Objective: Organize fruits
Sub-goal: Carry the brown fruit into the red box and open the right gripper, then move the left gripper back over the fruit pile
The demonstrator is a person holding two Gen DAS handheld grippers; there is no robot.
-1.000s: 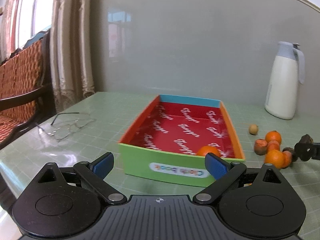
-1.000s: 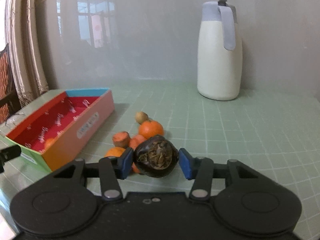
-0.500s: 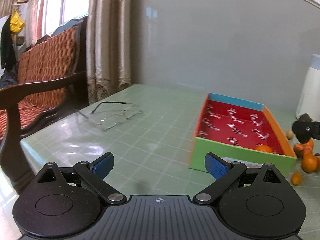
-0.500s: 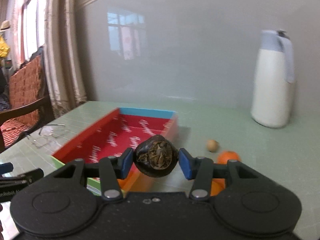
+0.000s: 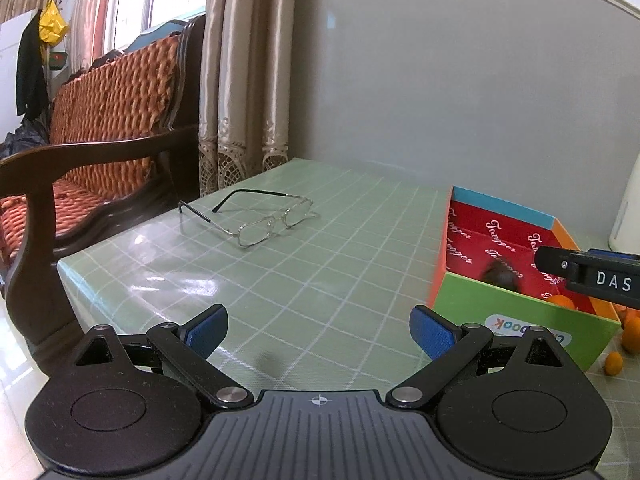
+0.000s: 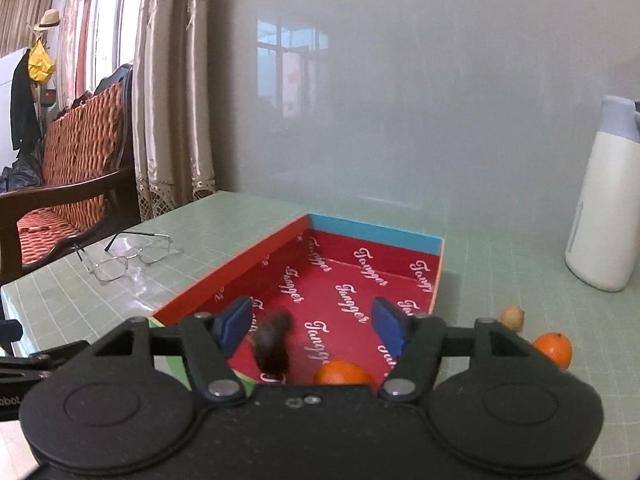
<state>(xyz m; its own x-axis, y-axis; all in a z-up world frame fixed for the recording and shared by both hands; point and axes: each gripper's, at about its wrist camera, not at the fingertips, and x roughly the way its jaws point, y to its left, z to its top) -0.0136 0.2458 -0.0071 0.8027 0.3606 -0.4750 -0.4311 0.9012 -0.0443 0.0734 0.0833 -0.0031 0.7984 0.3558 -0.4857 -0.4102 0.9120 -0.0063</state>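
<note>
My right gripper is open over the near end of the red-lined box. A dark brown fruit, motion-blurred, is free of the pads inside the box, beside an orange on the box floor. My left gripper is open and empty over the green table, left of the box. There the dark fruit and the orange show inside it, under the right gripper's finger.
Eyeglasses lie on the table at the left, near its edge by a wooden chair. A white thermos stands at the back right. An orange and a small tan fruit lie right of the box.
My right gripper opened and let go of the dark fruit, which dropped into the box. My left gripper swung further left, away from the box.
</note>
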